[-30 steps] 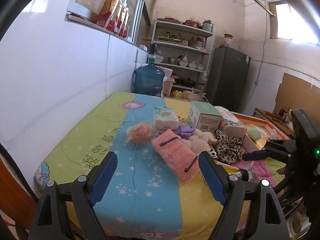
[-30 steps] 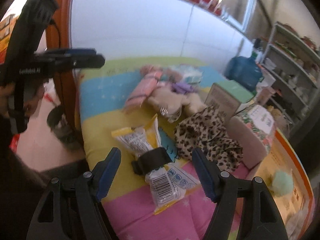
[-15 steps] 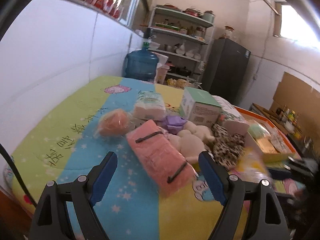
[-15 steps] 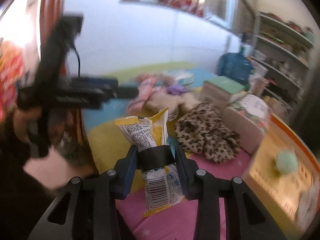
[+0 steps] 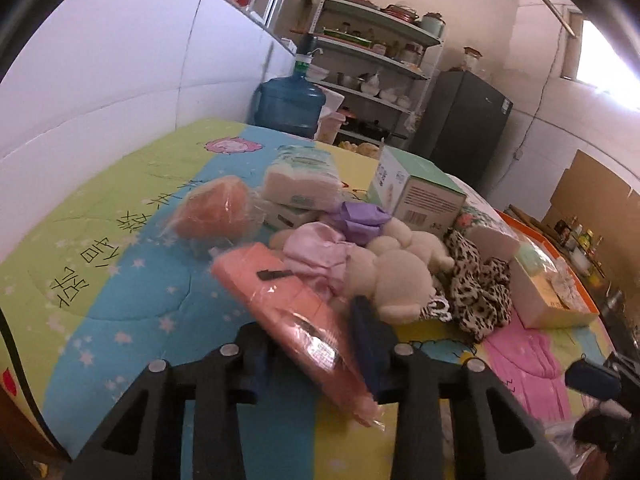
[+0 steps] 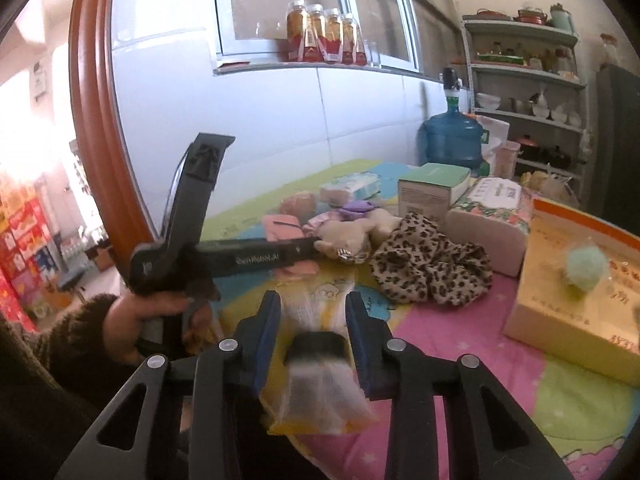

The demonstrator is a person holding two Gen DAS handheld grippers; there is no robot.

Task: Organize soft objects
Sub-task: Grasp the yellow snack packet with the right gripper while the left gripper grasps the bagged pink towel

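Observation:
My left gripper (image 5: 316, 332) is shut on the near end of a pink towel pack (image 5: 288, 304) in clear wrap, which lies on the colourful bed cover (image 5: 132, 280). Behind it lie a cream plush toy (image 5: 396, 280), a pale pink cloth (image 5: 320, 252), a purple item (image 5: 360, 216), an orange item in plastic (image 5: 216, 212) and a leopard cloth (image 5: 480, 288). My right gripper (image 6: 314, 320) is shut on a yellow plastic packet (image 6: 320, 396) with a black band, held above the bed. The left gripper also shows in the right wrist view (image 6: 240, 258).
A green-topped box (image 5: 416, 192), a white wipes pack (image 5: 300, 180) and a floral tissue pack (image 6: 488, 216) lie further back. An orange-rimmed box (image 6: 576, 288) holds a mint pompom (image 6: 586, 266). A blue water bottle (image 5: 290, 104) and shelves (image 5: 372, 60) stand behind.
My left gripper moved forward and closed on the pink towel pack. My right gripper closed on the yellow packet and lifted it off the bed.

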